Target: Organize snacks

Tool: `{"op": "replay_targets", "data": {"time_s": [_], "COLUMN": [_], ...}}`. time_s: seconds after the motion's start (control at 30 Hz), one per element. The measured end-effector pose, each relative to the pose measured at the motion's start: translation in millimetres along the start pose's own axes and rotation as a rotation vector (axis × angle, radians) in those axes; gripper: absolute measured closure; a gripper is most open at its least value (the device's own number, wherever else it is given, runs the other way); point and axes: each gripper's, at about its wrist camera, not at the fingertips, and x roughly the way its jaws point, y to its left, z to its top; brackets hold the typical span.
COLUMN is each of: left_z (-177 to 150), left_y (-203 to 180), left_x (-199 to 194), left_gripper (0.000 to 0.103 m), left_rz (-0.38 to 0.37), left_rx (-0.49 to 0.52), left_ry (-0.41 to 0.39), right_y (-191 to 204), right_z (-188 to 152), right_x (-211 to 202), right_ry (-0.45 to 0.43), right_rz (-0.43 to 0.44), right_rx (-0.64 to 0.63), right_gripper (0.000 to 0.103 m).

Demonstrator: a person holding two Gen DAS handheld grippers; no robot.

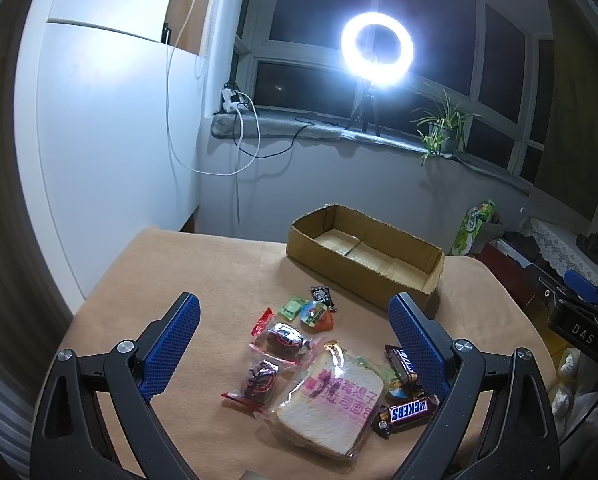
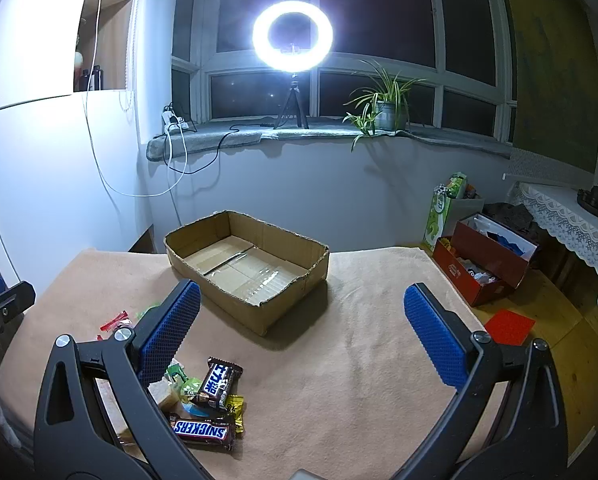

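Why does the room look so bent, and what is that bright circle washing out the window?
Left wrist view: the ring light on the sill blooms white and hides detail around it; the fisheye lens bows the walls and darkens the corners. Right wrist view: the same lamp flares, the cardboard box casts a soft shadow toward the camera, and the picture stays sharp.

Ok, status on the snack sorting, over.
Both tongs open, left, right, holding nothing. Snack pile on the blanket, cardboard box empty. Path unobstructed.
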Motion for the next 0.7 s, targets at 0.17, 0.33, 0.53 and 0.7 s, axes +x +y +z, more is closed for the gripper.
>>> {"op": "replay_targets", "data": {"time_s": [0.17, 0.33, 0.53, 0.7], "left_z": [-0.4, 0.2, 0.9, 1.1], "left_y": [-1.2, -1.6, -0.8, -0.5], "left_x": [-0.5, -1.6, -1.3, -1.0], "left_gripper": [0.008, 0.008, 0.008, 0.008], "left_rz": [-0.002, -0.004, -0.005, -0.009], "left_rx": [-0.001, -0.003, -0.006, -0.006], "left_ry": [0.001, -0.001, -0.001, 0.002], "right_y": [0.5, 0.4, 0.2, 0.7], "right_z": [-1.2, -1.3, -1.4, -1.8], "right_x": [-0.4, -0.1, -0.3, -0.1], "right_ry": [-0.002, -0.001, -0.002, -0.002], "right_rz": [0.0, 0.0, 0.0, -0.001], "right_rx": [0.0, 0.001, 0.001, 0.0], "right_gripper": [0.0, 0.0, 0.0, 0.0]}}
